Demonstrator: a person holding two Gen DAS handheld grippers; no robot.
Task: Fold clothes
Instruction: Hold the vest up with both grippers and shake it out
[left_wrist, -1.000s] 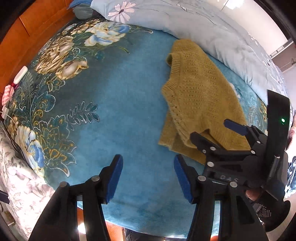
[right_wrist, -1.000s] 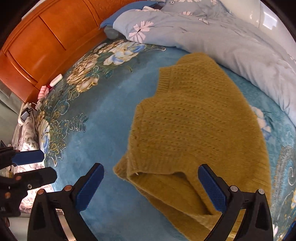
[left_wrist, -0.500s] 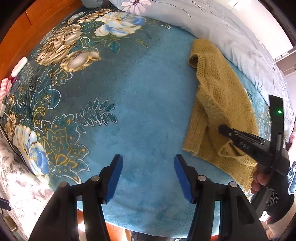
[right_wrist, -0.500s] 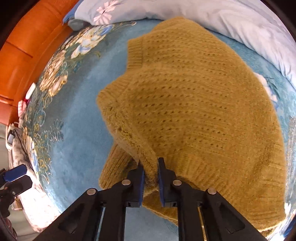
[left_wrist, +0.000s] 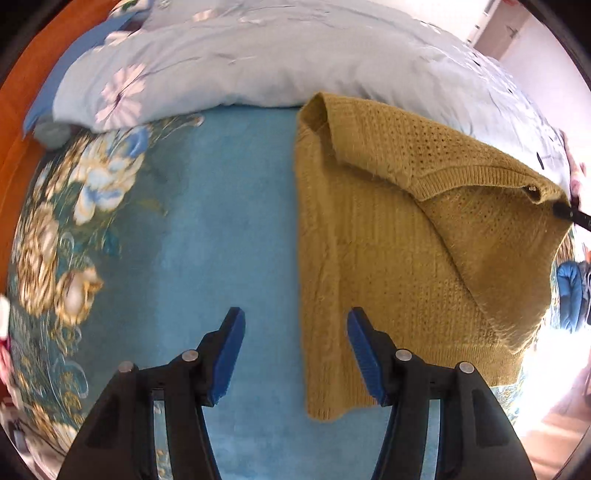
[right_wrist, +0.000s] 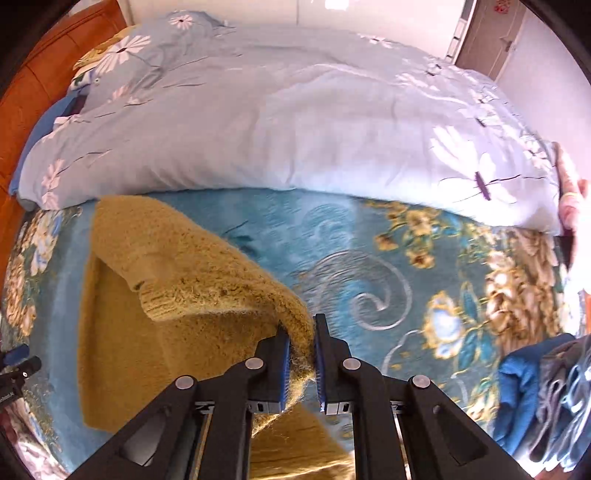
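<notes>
The mustard-yellow knitted sweater (left_wrist: 388, 258) lies on the bed, on a blue plush blanket with a golden flower pattern (left_wrist: 221, 221), just in front of a pale blue quilt with printed flowers (right_wrist: 295, 122). The right gripper (right_wrist: 300, 365) has its fingers closed on one edge of the sweater, and the ribbed hem with part of the knit hangs lifted from this pinch, while the rest of the garment rests flat on the blanket. The left gripper (left_wrist: 295, 354) hovers above the near left edge of the sweater with its fingers apart and nothing between them.

The step in hand seems to be a fold of one part of the sweater over the body. The next move probably calls for carrying the lifted part across and laying it down flat, without dragging the lower layer. The loose knit may stretch or slip from the pinch. A pile of dark blue clothes (right_wrist: 535, 398) lies at the right.
</notes>
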